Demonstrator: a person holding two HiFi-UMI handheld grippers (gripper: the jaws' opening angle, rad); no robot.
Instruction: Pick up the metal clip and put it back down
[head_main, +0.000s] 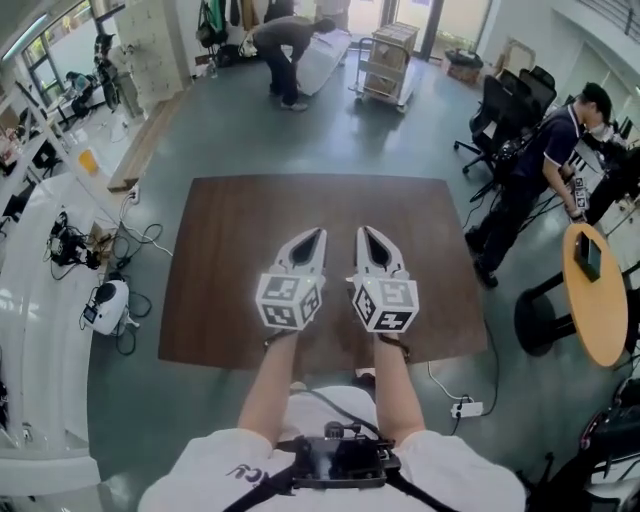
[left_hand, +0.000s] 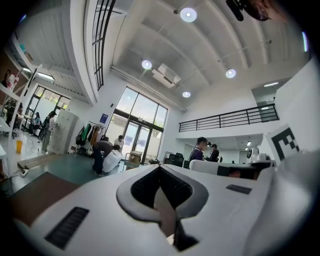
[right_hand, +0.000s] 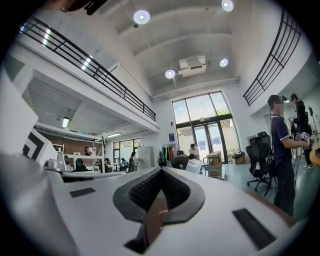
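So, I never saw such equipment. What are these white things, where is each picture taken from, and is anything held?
A person holds a two-jaw gripper in each hand. The head view looks down from the person's head at the left gripper and right gripper above a brown table. Each gripper view comes from a camera on that gripper, looking along its jaws into the room. Both pairs of jaws are shut, with nothing between them. No metal clip shows on the table.
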